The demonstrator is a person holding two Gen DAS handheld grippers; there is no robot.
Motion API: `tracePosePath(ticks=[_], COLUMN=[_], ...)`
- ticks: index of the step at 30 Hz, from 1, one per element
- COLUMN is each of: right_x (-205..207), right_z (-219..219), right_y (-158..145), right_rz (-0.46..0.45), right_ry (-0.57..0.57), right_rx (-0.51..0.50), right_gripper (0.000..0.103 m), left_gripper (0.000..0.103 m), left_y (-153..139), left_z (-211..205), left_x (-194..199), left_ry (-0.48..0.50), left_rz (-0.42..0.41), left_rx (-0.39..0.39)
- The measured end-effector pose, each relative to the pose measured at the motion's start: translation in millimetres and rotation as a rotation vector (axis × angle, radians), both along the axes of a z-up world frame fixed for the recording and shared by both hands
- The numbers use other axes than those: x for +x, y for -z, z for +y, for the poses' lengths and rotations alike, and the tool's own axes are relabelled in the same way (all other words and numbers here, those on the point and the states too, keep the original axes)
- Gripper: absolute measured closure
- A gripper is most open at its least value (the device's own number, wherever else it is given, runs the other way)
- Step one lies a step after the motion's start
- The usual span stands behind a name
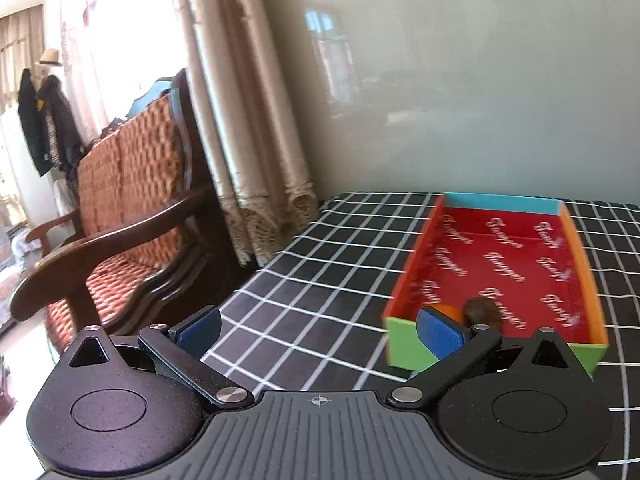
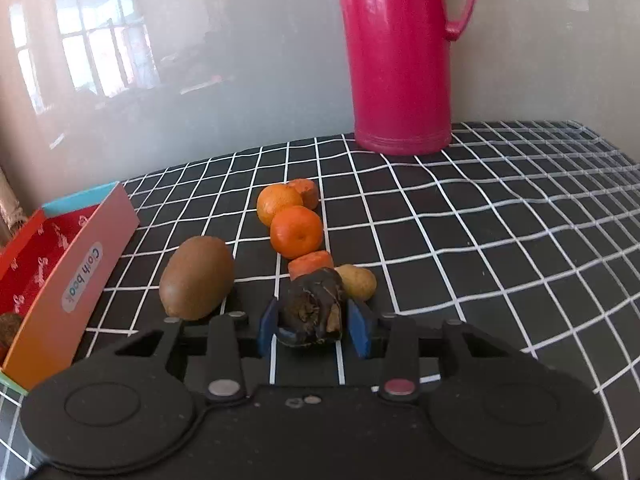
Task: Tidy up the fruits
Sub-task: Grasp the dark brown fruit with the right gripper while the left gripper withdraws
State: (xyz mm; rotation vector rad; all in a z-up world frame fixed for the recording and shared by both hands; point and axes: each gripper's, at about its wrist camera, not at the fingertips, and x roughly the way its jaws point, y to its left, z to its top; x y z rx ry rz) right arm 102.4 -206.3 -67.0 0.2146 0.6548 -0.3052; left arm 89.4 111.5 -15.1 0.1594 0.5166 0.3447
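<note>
My right gripper (image 2: 314, 328) is shut on a dark brown, wrinkled fruit (image 2: 312, 308), held between its blue pads (image 2: 360, 330) low over the checked cloth. Just beyond it lie a carrot piece (image 2: 312, 263), a small potato (image 2: 357, 281), two tangerines (image 2: 296, 232) (image 2: 279, 203) and another carrot piece (image 2: 306, 191). A kiwi (image 2: 196, 282) lies to the left. The colourful box (image 1: 500, 248) (image 2: 72, 276) has a red floor and holds a brown fruit (image 1: 482, 309) and an orange one (image 1: 450, 312). My left gripper (image 1: 320, 332) is open and empty, near the box's green corner.
A tall pink thermos jug (image 2: 400, 56) stands at the back by the glossy wall (image 1: 460, 80). The black cloth with white grid (image 2: 500, 240) covers the table. To the left of the table are a curtain (image 1: 240, 120) and a wooden bench with woven cushions (image 1: 132, 208).
</note>
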Motion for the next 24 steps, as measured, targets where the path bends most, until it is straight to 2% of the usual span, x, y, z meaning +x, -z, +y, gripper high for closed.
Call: tracePosePath(ticks=[2, 5, 9, 14, 21, 23, 24], right_x=[-1, -2, 2, 3, 3, 3, 4], right_z=[6, 12, 21, 14, 15, 14, 13], right_y=[-1, -6, -4, -4, -4, -4, -3], right_rz=[-0.013, -0.038, -0.014, -0.02, -0.015, -0.015, -0.012], right_ry=[-0.002, -0.035, -0.048, -0.037, -0.049, -0.053, -0.053], right_rx=[-0.032, -0.03, -0.073, -0.031, -0.046, -0.041, -0.034], right_gripper=[0.08, 0.082, 0.077, 0.076, 0.075, 0.071, 0.058], left_gripper=[0.0, 0.0, 0.0, 0.0, 0.0, 0.0, 0.0], left_y=[0, 3, 7, 6, 5, 6, 5], left_z=[9, 20, 29, 37, 23, 18, 16], left_x=[-1, -1, -1, -3, -3, -3, -3], left_ry=[-0.018, -0.044, -0.062, -0.074, -0.046, -0.036, -0.033], left_rz=[0.0, 0.007, 0.017, 0.013, 0.015, 0.014, 0.014], left_rx=[-0.001, -0.004, -0.004, -0.006, -0.005, -0.001, -0.001])
